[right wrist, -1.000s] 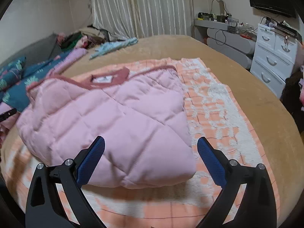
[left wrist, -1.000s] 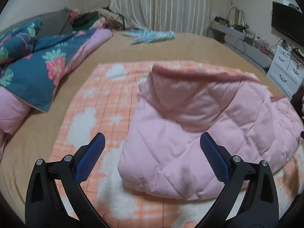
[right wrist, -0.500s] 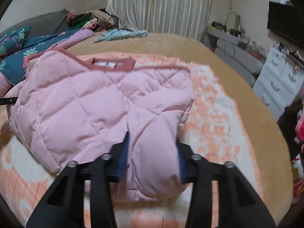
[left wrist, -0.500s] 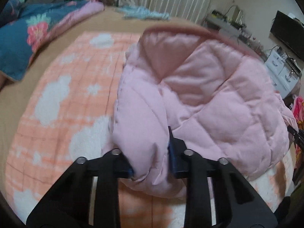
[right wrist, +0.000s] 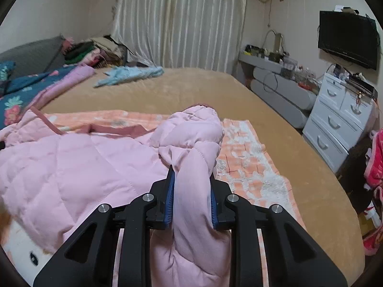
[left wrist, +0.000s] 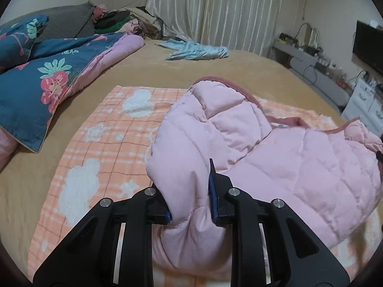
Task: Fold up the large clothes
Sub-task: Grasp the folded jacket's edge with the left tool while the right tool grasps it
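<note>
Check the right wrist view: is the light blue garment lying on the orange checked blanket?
No, the light blue garment lies on the tan bedcover, well beyond the orange checked blanket.

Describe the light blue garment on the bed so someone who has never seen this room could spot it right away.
Start from the big bed with the tan cover and look to its far end, just in front of the pale striped curtains. There the light blue garment lies crumpled and alone on the bare cover. It is the only pale blue item, apart from the dark floral quilt and the pink quilted jacket.
</note>
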A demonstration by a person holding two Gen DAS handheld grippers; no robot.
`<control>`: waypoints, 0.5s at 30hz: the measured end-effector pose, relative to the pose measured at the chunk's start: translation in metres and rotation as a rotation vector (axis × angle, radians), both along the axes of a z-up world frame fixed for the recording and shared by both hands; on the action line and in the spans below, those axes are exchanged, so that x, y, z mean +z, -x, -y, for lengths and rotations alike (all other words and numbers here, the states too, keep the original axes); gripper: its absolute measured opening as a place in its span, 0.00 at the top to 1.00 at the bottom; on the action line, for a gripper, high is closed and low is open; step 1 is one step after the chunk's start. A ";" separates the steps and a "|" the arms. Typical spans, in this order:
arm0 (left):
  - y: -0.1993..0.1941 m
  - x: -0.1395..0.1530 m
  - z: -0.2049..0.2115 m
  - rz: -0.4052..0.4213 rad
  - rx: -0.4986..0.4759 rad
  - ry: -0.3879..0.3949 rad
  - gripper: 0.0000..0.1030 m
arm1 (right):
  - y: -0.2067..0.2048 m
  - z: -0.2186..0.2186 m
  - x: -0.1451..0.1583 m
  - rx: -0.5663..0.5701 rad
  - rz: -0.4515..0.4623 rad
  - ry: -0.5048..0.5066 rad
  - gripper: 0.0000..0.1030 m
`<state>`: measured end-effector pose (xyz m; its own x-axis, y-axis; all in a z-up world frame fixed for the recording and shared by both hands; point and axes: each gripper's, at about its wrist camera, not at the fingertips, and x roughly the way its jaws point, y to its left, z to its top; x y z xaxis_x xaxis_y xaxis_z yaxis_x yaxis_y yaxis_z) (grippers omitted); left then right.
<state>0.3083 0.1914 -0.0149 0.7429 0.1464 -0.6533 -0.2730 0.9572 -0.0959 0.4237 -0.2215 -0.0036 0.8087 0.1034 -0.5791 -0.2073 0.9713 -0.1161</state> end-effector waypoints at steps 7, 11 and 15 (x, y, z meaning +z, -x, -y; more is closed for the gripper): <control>-0.032 -0.028 -0.003 -0.066 0.028 -0.045 0.85 | -0.033 -0.012 -0.043 -0.031 -0.078 0.063 0.78; -0.044 -0.036 -0.002 -0.081 0.041 -0.059 0.85 | -0.047 -0.010 -0.058 -0.056 -0.125 0.032 0.78; -0.059 -0.045 -0.002 -0.103 0.058 -0.066 0.84 | -0.060 -0.005 -0.070 -0.077 -0.168 0.020 0.78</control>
